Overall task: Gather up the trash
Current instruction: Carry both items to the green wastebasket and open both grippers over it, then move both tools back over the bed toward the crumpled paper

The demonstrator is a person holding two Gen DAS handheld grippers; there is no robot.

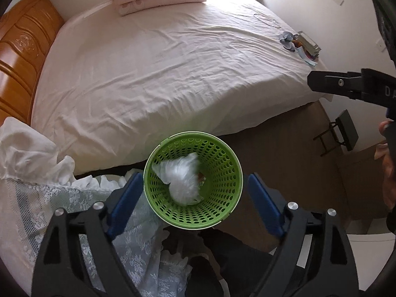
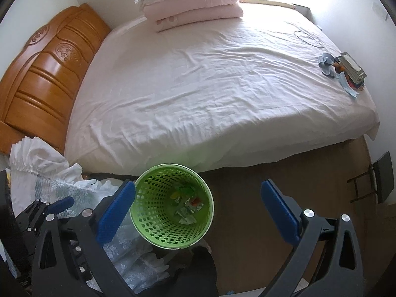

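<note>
A green perforated trash basket (image 1: 217, 212) stands on the floor beside the bed. In the left wrist view a crumpled clear plastic bag (image 1: 182, 178) shows over its opening, blurred, free of my fingers. My left gripper (image 1: 193, 200) is open directly above the basket, its blue pads on either side of the rim. In the right wrist view the basket (image 2: 148, 225) holds several small wrappers (image 2: 189, 204); the bag does not show there. My right gripper (image 2: 198, 210) is open and empty, above and right of the basket. The left gripper's blue tip (image 2: 61, 204) shows at the lower left.
A bed with a pink sheet (image 2: 210, 94) fills the view, with folded pink bedding (image 2: 198, 10) at its far end. A small pile of items (image 2: 346, 71) lies at its right edge. White lace cloth (image 1: 49, 185) lies left of the basket. A dark stool (image 1: 344, 131) stands at right.
</note>
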